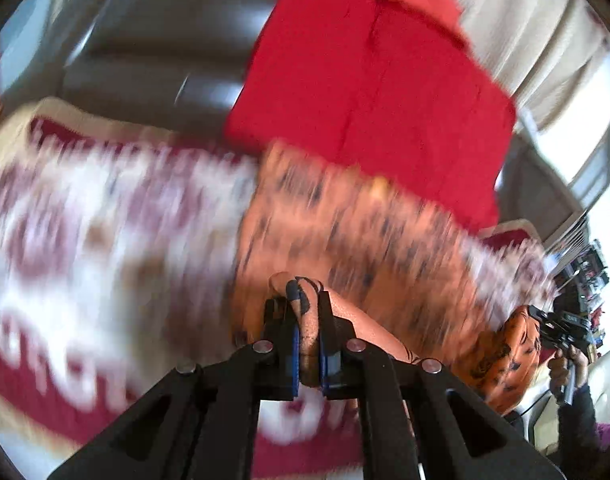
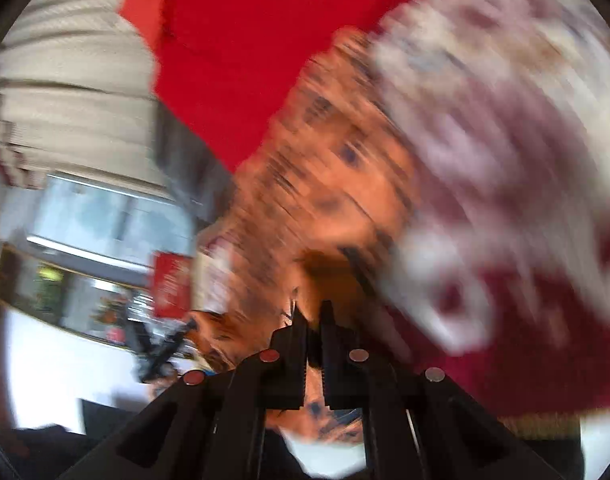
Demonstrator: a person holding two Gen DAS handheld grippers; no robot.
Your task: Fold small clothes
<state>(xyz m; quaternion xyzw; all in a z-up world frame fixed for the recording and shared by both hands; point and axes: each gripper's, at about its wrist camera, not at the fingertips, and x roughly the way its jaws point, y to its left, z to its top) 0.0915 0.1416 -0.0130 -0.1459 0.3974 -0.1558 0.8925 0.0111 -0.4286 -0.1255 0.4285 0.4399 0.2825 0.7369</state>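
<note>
Both clamped on the orange patterned garment (image 1: 345,240), left gripper (image 1: 308,344) and right gripper (image 2: 313,344); beyond it, red cloth (image 1: 369,92) flat; folding barely begun.

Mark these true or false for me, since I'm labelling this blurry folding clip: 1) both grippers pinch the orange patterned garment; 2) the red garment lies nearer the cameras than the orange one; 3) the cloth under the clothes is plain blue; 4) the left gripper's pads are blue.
1) True. The left gripper and the right gripper are each closed on the orange patterned garment.
2) False. The red garment lies beyond the orange one.
3) False. The blanket is maroon and white, patterned.
4) True. Blue pads line the left gripper's fingers.
</note>
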